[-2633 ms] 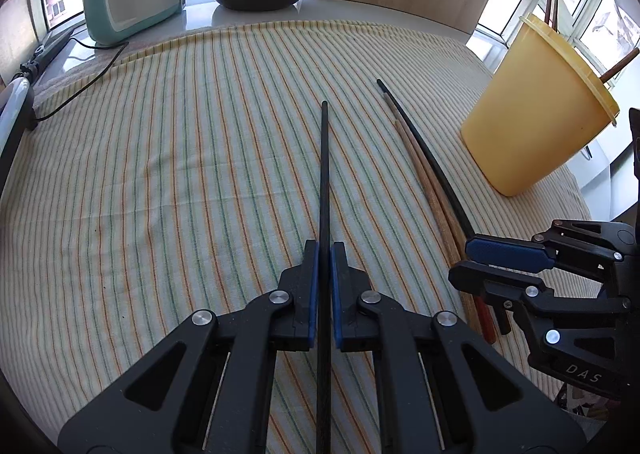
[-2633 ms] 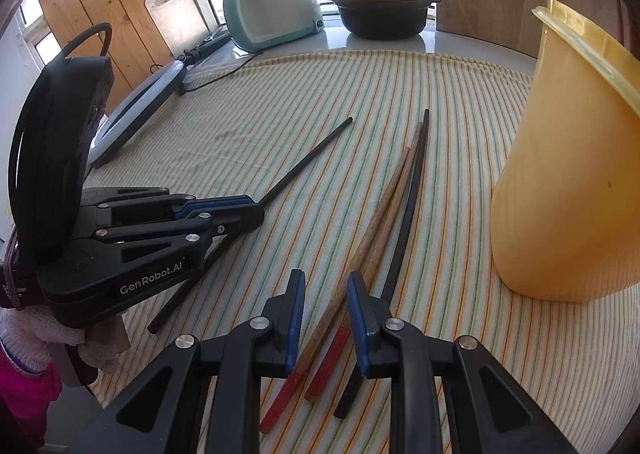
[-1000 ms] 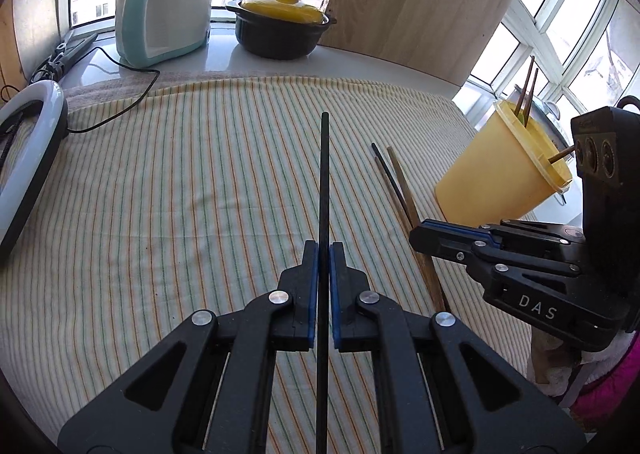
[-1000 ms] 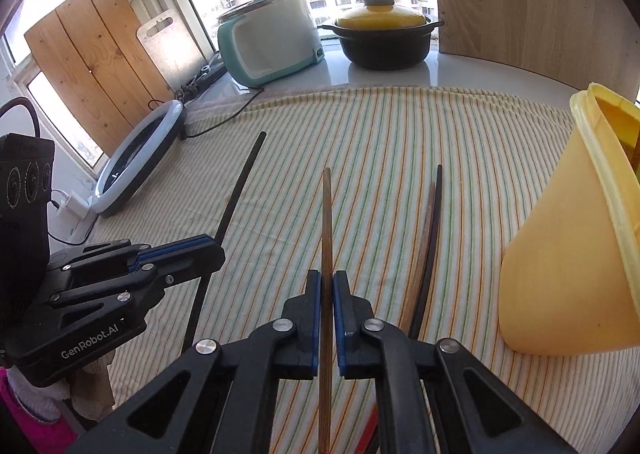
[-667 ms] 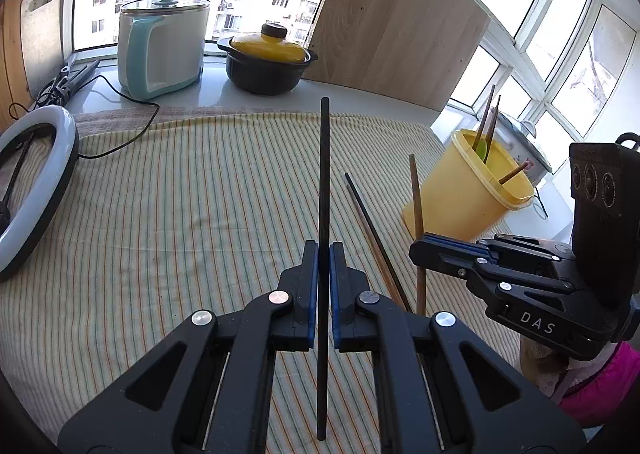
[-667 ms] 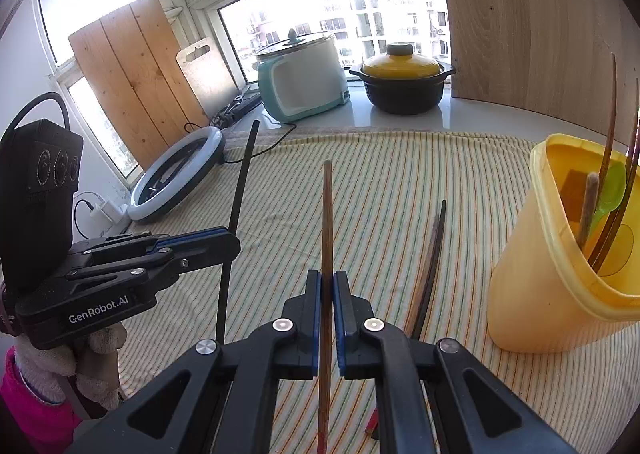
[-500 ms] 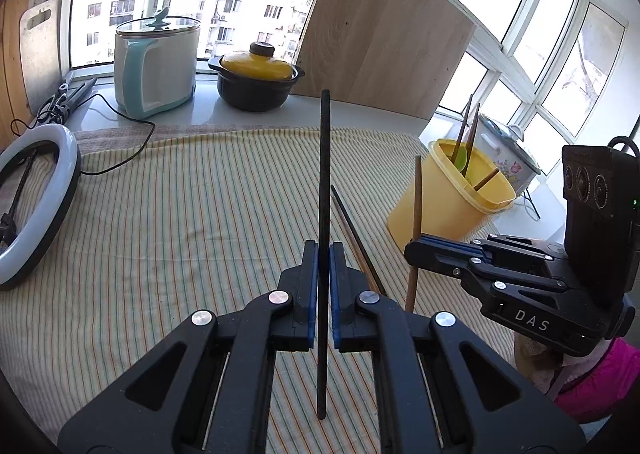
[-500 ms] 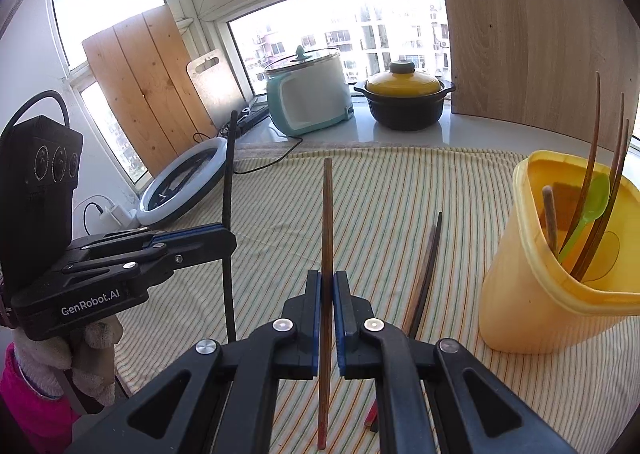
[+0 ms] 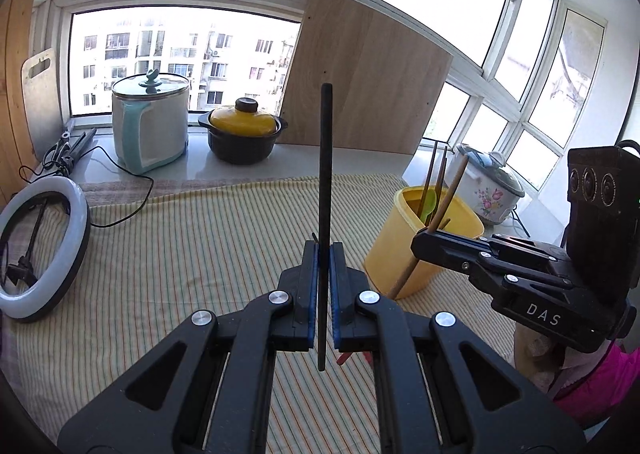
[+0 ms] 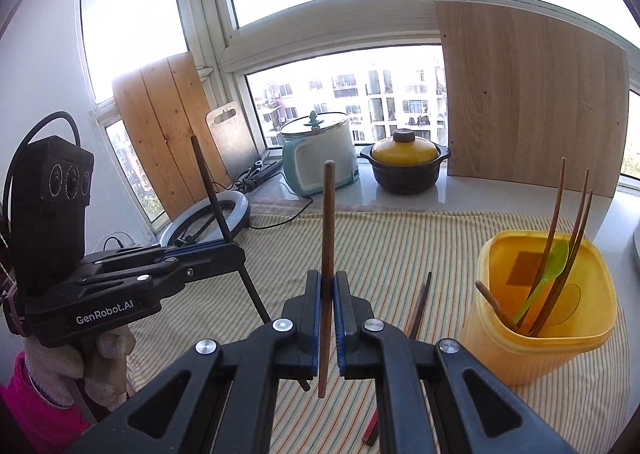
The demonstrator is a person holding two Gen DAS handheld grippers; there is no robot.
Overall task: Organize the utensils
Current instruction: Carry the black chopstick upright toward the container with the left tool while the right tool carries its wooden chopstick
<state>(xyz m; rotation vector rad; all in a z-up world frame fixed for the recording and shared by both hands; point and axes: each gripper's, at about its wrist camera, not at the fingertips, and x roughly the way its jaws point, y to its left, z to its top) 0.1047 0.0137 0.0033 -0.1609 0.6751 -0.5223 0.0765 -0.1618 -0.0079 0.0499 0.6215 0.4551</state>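
My left gripper [image 9: 324, 250] is shut on a black chopstick [image 9: 325, 157] and holds it upright above the striped cloth. My right gripper [image 10: 327, 278] is shut on a brown wooden chopstick [image 10: 328, 221], also upright, close left of the yellow utensil holder [image 10: 536, 350]. The holder [image 9: 404, 250] contains several chopsticks and a green spoon [image 10: 548, 278]. Two more chopsticks [image 10: 420, 304] lie on the cloth between my right gripper and the holder. The right gripper [image 9: 420, 244] shows in the left wrist view, the left gripper [image 10: 236, 250] in the right wrist view.
On the windowsill stand a white and teal cooker [image 9: 150, 125] and a black pot with a yellow lid [image 9: 244, 133]. A ring light [image 9: 36, 250] lies at the cloth's left edge. A flowered rice cooker [image 9: 492, 189] stands behind the holder. A wooden board [image 9: 368, 81] leans on the window.
Both grippers have lifted off the cloth and tilted up, each raising its chopstick upright. The right gripper closed on the brown chopstick earlier and has moved toward the yellow holder.
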